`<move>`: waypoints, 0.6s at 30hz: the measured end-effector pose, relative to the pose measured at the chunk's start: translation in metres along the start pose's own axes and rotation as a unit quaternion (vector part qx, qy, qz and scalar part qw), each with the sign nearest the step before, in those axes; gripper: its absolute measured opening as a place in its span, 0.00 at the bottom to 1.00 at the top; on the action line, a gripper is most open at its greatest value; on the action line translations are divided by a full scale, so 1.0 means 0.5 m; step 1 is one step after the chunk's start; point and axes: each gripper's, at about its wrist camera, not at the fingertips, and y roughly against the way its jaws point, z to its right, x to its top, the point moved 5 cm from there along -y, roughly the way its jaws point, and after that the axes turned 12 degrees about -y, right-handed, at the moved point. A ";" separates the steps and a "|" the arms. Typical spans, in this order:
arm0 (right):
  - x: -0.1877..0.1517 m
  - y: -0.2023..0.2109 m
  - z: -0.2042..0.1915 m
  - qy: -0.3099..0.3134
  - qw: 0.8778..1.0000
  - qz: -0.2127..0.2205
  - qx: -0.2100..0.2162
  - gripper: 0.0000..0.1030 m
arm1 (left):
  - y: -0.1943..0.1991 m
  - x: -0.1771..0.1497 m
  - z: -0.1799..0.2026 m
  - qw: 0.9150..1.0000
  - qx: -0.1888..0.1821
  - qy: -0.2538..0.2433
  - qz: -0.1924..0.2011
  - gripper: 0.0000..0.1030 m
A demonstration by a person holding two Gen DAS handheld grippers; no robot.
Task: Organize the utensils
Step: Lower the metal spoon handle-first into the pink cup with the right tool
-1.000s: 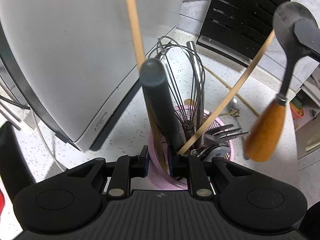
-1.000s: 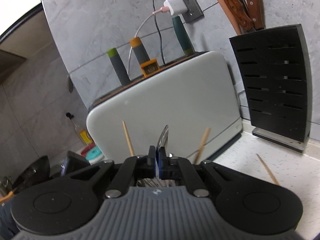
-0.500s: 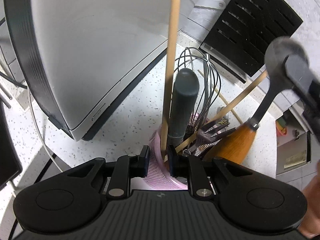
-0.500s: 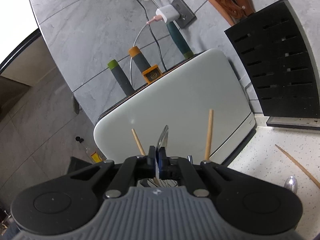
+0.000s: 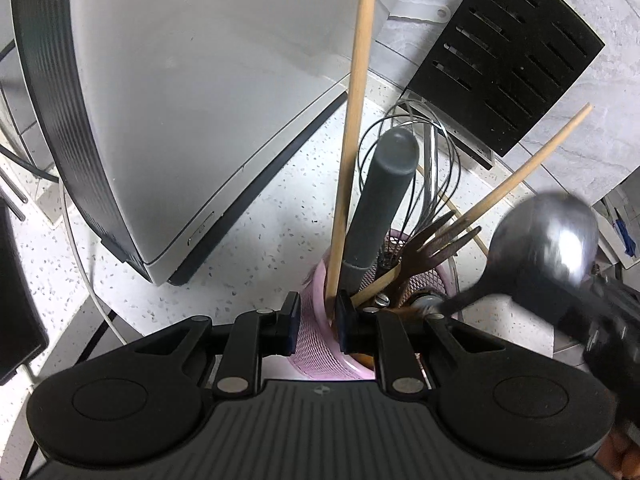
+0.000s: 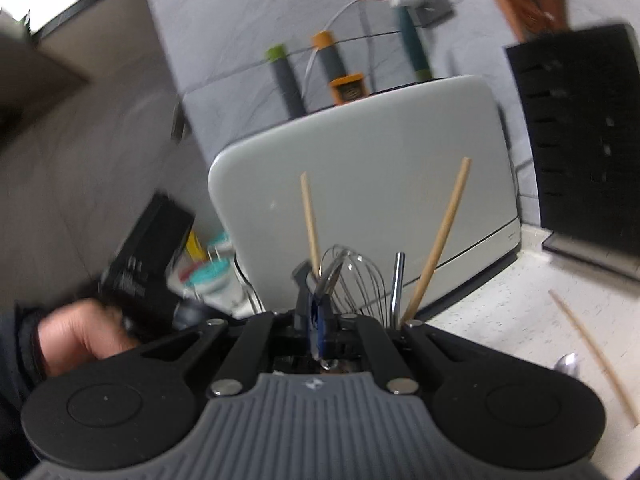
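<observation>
My left gripper (image 5: 319, 320) is shut on the rim of a pink mesh holder (image 5: 316, 356); the wall sits between its fingers. In the holder stand two wooden chopsticks (image 5: 356, 120), a dark grey handle (image 5: 384, 200), a wire whisk (image 5: 440, 160) and a fork (image 5: 436, 240). My right gripper (image 6: 316, 320) is shut on the metal bowl of a spoon (image 5: 548, 236), which hangs over the holder's right side. The spoon's brown wooden handle points down inside the holder and is mostly hidden. The right wrist view is blurred.
A grey-white appliance (image 5: 200, 100) stands close behind and left of the holder. A black knife block (image 5: 504, 52) is at the back right. A loose chopstick (image 6: 592, 352) and a spoon (image 6: 566, 362) lie on the speckled counter. A hand (image 6: 80, 332) holds the left gripper.
The right gripper has come down and closer with the spoon, and its wooden handle has sunk into the holder. The left gripper kept its hold on the rim and rolled slightly.
</observation>
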 end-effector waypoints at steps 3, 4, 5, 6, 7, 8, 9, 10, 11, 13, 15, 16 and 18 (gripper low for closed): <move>-0.016 -0.004 -0.014 0.034 0.999 -0.037 -0.009 0.00 | 0.001 0.002 0.008 1.000 0.017 -0.019 0.003 0.19; -0.020 -0.005 -0.018 0.045 0.998 -0.041 -0.015 0.00 | 0.002 0.001 0.010 0.999 0.022 -0.024 0.003 0.19; -0.022 -0.006 -0.019 0.050 0.997 -0.045 -0.021 0.00 | 0.002 0.002 0.010 0.999 0.023 -0.024 0.004 0.19; -0.023 -0.010 -0.015 0.049 0.997 -0.053 -0.025 0.00 | 0.001 0.002 0.009 0.999 0.024 -0.023 0.003 0.19; -0.026 -0.014 -0.012 0.048 0.996 -0.063 -0.029 0.00 | 0.002 0.002 0.009 0.999 0.024 -0.024 0.003 0.19; -0.032 -0.020 -0.008 0.050 0.995 -0.073 -0.037 0.00 | 0.001 0.003 0.010 0.999 0.026 -0.026 0.003 0.17; -0.040 -0.024 -0.006 0.055 0.994 -0.081 -0.042 0.00 | 0.002 0.003 0.012 0.999 0.030 -0.029 0.004 0.17; -0.048 -0.031 -0.004 0.062 0.993 -0.089 -0.053 0.00 | 0.002 0.003 0.015 0.999 0.029 -0.032 0.004 0.17; -0.056 -0.040 -0.001 0.062 0.991 -0.102 -0.059 0.00 | 0.001 0.004 0.018 0.999 0.027 -0.035 0.003 0.17; -0.079 -0.063 0.006 0.064 0.987 -0.129 -0.073 0.00 | 0.000 0.002 0.025 0.999 0.030 -0.043 0.003 0.17; -0.087 -0.073 0.000 0.088 0.985 -0.125 -0.081 0.00 | -0.005 0.004 0.027 0.998 0.034 -0.049 0.002 0.17; -0.086 -0.078 0.000 0.085 0.984 -0.130 -0.083 0.00 | -0.006 0.003 0.028 0.998 0.036 -0.051 0.001 0.17; -0.084 -0.082 0.003 0.078 0.984 -0.136 -0.084 0.00 | -0.007 0.001 0.028 0.998 0.039 -0.055 0.001 0.20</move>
